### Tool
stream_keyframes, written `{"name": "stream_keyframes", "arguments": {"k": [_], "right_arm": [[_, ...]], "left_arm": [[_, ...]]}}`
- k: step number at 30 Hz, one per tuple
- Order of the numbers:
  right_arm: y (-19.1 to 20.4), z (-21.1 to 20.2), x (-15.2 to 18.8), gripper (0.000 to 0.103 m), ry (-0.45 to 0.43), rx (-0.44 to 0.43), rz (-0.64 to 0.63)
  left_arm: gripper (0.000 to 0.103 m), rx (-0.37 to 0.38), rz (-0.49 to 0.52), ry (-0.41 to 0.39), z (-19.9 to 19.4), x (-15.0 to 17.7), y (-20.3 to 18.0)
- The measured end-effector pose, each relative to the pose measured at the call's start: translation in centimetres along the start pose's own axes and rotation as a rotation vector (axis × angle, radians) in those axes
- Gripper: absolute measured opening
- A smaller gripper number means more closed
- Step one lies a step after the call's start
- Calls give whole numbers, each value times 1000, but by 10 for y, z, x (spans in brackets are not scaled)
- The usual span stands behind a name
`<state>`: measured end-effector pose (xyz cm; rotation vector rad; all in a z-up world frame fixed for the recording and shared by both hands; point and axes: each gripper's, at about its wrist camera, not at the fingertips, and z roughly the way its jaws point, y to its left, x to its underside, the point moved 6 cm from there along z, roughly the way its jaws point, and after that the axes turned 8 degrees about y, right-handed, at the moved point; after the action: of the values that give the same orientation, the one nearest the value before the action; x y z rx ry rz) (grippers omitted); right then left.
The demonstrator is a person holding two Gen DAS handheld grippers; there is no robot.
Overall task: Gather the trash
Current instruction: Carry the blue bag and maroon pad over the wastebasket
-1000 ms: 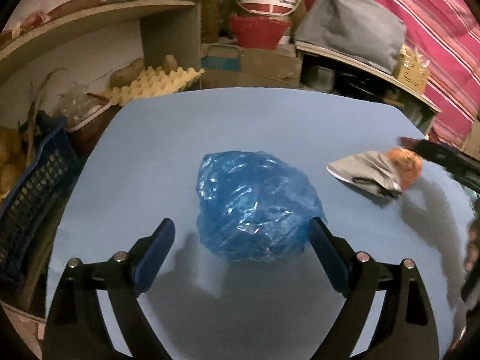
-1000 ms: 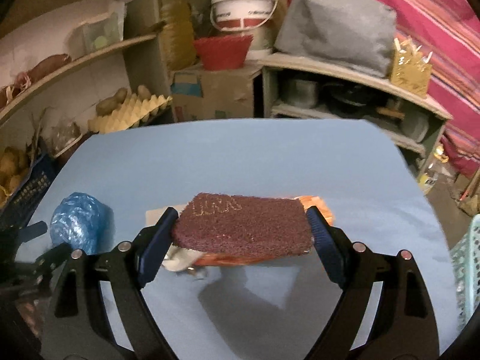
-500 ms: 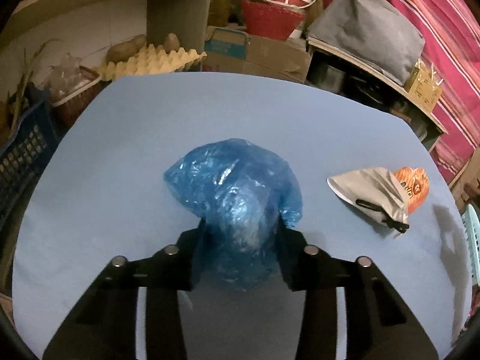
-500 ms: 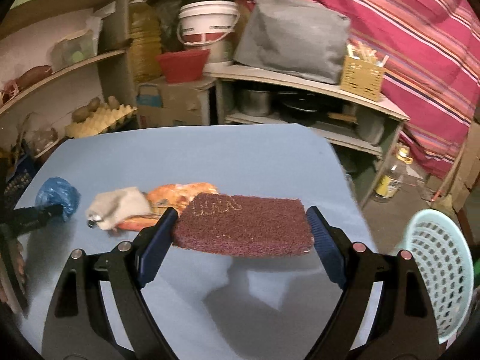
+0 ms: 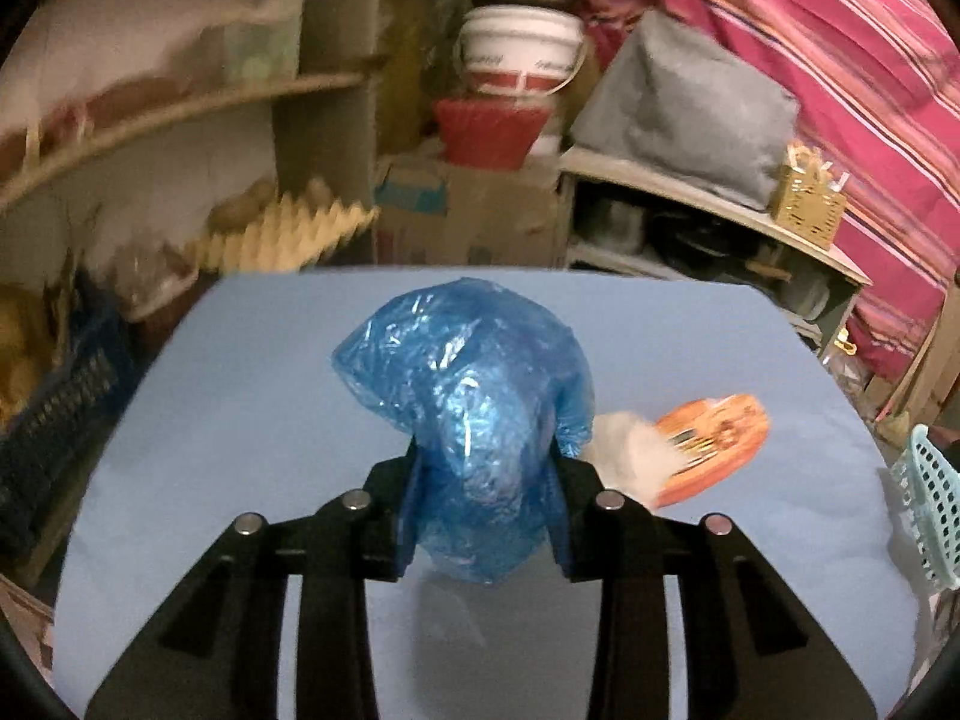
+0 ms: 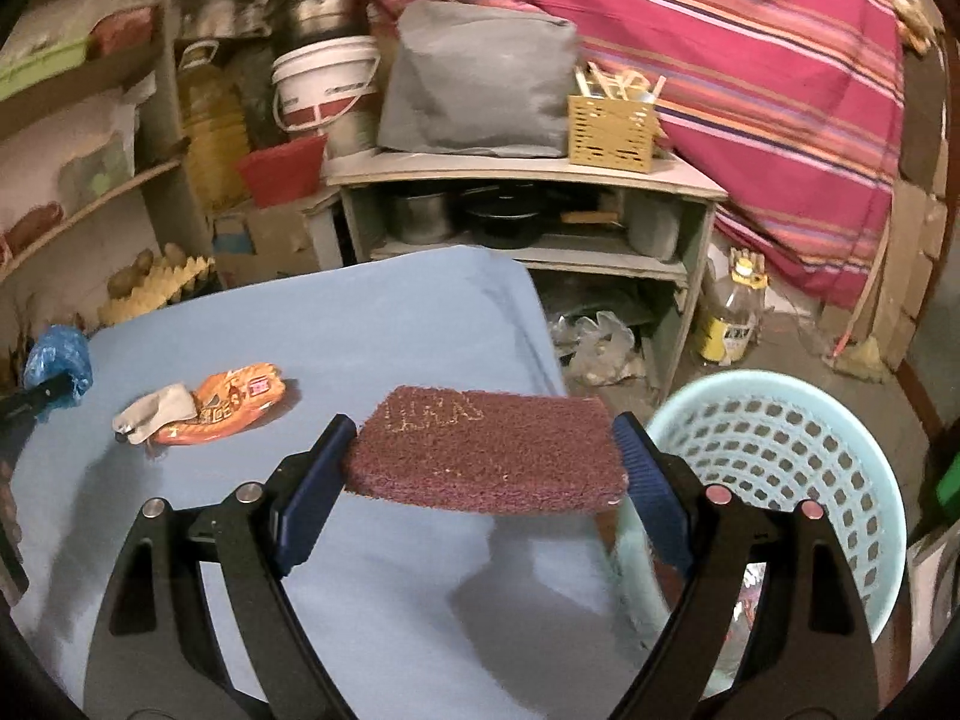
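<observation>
My left gripper [image 5: 483,516] is shut on a crumpled blue plastic bag [image 5: 474,384] and holds it above the blue table [image 5: 252,372]. The bag also shows far left in the right wrist view [image 6: 57,357]. My right gripper [image 6: 486,468] is shut on a dark red scouring pad [image 6: 489,450], held flat above the table's right edge beside a light blue laundry-style basket [image 6: 780,462]. An orange wrapper [image 6: 237,402] and a grey crumpled piece [image 6: 156,414] lie together on the table; both also show in the left wrist view, the wrapper [image 5: 714,444] and the grey piece [image 5: 624,450].
The basket's rim also shows at the right edge of the left wrist view [image 5: 924,510]. A shelf unit with pots [image 6: 528,210], a red bowl [image 5: 489,132], a white bucket [image 5: 522,51], egg trays [image 5: 288,234] and a dark blue crate [image 5: 54,420] surround the table.
My left gripper closed on the blue bag and lifted it off the table. My right gripper carried the scouring pad to the right, from over the wrapper to beside the basket.
</observation>
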<state>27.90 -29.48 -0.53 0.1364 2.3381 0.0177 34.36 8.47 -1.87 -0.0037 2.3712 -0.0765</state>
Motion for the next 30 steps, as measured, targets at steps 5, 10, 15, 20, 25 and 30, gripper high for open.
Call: {"name": "stream_keyframes", "arguments": {"k": [5,10,15,20,25,30], "right_arm": [[-27,-13,4,85,-17,6,21],[-57,-30,3,85,-35,9,69],[-91,-48,-1,85,-60,44,96],[-137,-60,3,85,-77,108,155],[-175,-72,9,85,-82,181,190],[-201,-67,22,85,-46,193,229]], "left_arm": [[35,36,82,-47,-18,-2,-69],[35,152,151,-60,-36,0,-149],[35,209,270,-96,-52,5,-233],[35,290,299,-81,-51,14,-293],[35,359,301,-19,-36,23,-338],[35,428,312,27,-27,41,-379]]}}
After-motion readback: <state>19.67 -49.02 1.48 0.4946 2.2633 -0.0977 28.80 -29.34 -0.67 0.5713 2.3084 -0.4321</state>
